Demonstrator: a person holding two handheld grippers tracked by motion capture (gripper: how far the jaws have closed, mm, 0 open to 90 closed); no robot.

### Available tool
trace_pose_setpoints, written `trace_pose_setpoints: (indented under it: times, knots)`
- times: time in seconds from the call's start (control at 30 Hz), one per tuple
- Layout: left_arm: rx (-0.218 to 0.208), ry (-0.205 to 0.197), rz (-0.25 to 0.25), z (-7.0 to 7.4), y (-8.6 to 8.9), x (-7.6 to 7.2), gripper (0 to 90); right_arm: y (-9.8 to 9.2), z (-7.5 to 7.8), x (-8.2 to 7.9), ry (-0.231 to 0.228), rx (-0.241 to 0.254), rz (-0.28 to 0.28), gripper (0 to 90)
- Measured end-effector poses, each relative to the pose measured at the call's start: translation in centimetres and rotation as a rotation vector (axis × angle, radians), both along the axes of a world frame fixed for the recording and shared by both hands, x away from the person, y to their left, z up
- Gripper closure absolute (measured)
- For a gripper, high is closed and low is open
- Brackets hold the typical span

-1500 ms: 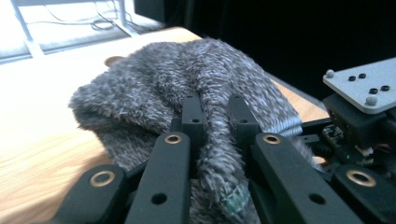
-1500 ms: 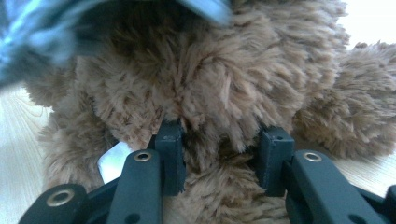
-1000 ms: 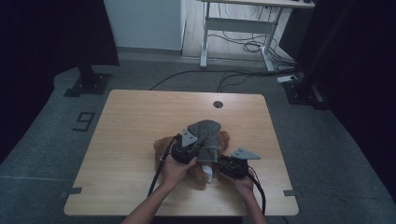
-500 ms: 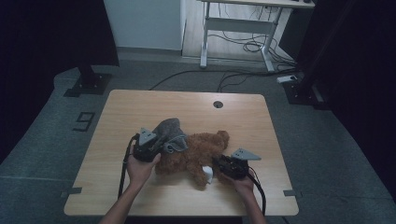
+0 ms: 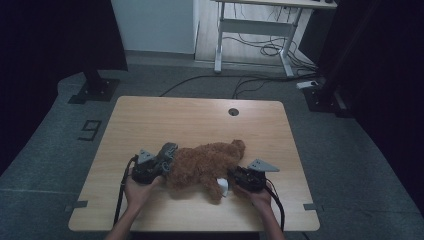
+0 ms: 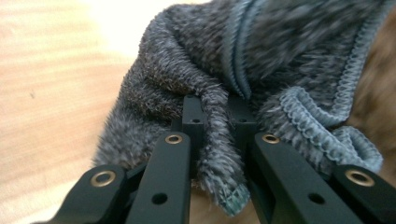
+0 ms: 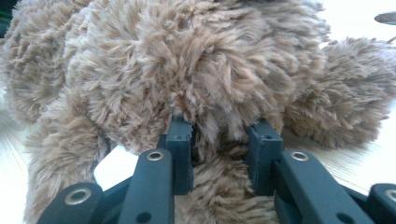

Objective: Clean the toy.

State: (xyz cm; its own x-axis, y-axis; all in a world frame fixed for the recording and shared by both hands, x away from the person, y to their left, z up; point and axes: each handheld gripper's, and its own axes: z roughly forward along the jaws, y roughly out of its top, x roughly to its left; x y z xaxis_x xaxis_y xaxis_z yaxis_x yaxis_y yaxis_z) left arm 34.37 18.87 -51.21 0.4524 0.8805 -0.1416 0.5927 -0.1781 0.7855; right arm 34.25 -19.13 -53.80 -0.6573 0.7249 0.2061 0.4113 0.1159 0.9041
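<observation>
The wooden worktop [image 5: 150, 120] is the biggest thing. A brown fluffy toy dog [image 5: 207, 162] lies on its near half, approx. in the middle. Left of the toy dog, touching it, is a small grey cloth [image 5: 167, 150] w/ a blue-grey stitched edge. The left tongs [image 5: 159, 167] sit left of the toy dog, pinched tight on a fold of the cloth. The right tongs [image 5: 232, 176] sit right of the toy dog, squeezed on its fur.

Black jaws pinch a fold of grey fuzzy cloth [image 6: 261, 60] above the wooden table [image 6: 51, 70].
</observation>
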Motion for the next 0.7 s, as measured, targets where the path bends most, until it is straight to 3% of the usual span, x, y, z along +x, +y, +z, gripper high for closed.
trace_pose_setpoints:
  times: [0.2, 0.37, 0.47, 0.57, 0.7]
  knots:
    - [-0.024, 0.033, -0.005, 0.7, -0.1, 0.8, 81.1, 0.0, 0.0, 0.0, 0.002, -0.001, -0.005, 68.5]
    - [-0.001, 0.04, -0.02, 1.6, -1.2, 1.9, 81.0, 0.2, 0.0, 0.2, -0.043, -0.041, -0.068, 69.6]
    - [-0.013, 0.055, -0.022, 1.8, -1.3, 2.6, 80.9, -0.1, -0.1, 0.6, -0.038, -0.033, -0.083, 69.6]
    - [-0.046, 0.025, -0.008, 2.9, -0.7, 2.8, 80.5, -0.3, -0.1, 0.6, -0.036, -0.03, -0.072, 69.6]
    - [-0.098, -0.049, -0.04, 5.8, -1.0, 2.6, 79.9, -0.3, -0.1, 0.5, -0.033, -0.026, -0.063, 69.4]
